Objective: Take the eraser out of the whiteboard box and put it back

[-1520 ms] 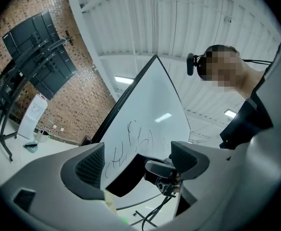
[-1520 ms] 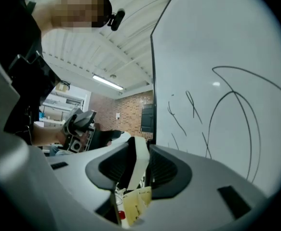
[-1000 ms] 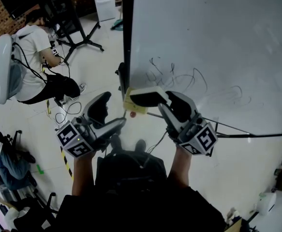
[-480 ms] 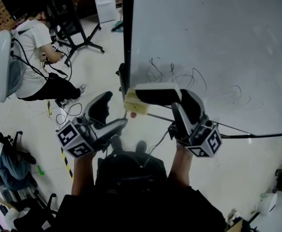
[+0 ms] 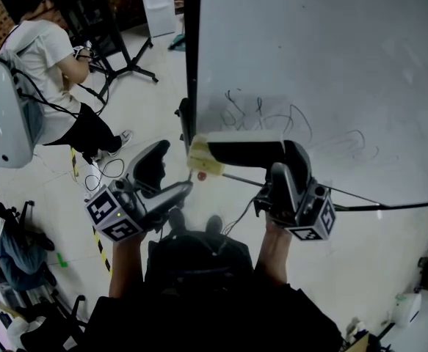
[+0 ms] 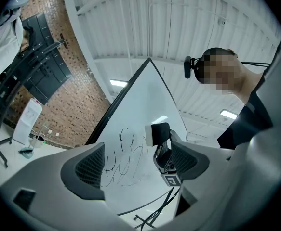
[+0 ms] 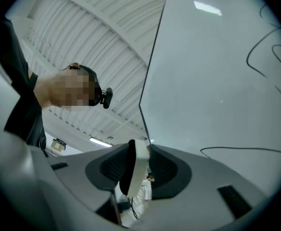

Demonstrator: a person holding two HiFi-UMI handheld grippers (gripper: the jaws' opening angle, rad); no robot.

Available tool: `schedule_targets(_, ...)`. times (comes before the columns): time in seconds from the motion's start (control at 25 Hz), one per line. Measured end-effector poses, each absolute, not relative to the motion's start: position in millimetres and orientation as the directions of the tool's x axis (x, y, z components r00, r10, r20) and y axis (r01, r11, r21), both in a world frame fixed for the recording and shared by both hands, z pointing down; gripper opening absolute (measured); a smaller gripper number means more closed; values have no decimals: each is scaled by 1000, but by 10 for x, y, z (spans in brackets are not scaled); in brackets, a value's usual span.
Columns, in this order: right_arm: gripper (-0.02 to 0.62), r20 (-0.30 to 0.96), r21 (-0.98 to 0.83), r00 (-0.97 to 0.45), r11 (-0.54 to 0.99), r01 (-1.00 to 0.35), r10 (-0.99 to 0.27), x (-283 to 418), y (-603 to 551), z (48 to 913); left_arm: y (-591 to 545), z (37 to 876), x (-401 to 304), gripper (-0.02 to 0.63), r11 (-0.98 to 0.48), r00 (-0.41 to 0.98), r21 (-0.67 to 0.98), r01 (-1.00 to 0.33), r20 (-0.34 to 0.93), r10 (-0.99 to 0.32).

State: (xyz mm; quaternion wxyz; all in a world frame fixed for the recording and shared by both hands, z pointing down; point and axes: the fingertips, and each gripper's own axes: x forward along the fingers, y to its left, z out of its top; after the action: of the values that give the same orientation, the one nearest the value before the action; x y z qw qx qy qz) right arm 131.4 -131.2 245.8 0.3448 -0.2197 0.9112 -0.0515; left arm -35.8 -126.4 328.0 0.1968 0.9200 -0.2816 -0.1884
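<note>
The eraser (image 5: pixel 244 148), white-backed with black felt, is clamped edge-on between the jaws of my right gripper (image 5: pixel 256 152); its edge shows in the right gripper view (image 7: pixel 135 170). It is held up close in front of the whiteboard (image 5: pixel 324 57), just below the black scribbles (image 5: pixel 265 116). A yellowish box (image 5: pixel 205 160) hangs at the board's lower left corner, just left of the eraser. My left gripper (image 5: pixel 175 164) sits lower left of the box, open and empty. The left gripper view looks between its jaws (image 6: pixel 138 162) at the raised eraser (image 6: pixel 159 133) and the board.
A person in a white shirt (image 5: pixel 48 57) bends over at the far left beside a white rounded machine (image 5: pixel 1 116). A black stand's legs (image 5: pixel 118 57) and cables (image 5: pixel 100 171) lie on the floor. The board's lower frame bar (image 5: pixel 390 205) runs right.
My right gripper has risen and tilted up toward the board, carrying the eraser with it. The left gripper has stayed put. The person at the left has shifted.
</note>
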Motion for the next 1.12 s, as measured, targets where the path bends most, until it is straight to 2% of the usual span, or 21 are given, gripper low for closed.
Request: schedule_targets(1.12,153,-736,-258,-556,919,-297,-387,1579,-1218,2251,-1229,3233,-313,430,-799,790,419,-431,-252,-558)
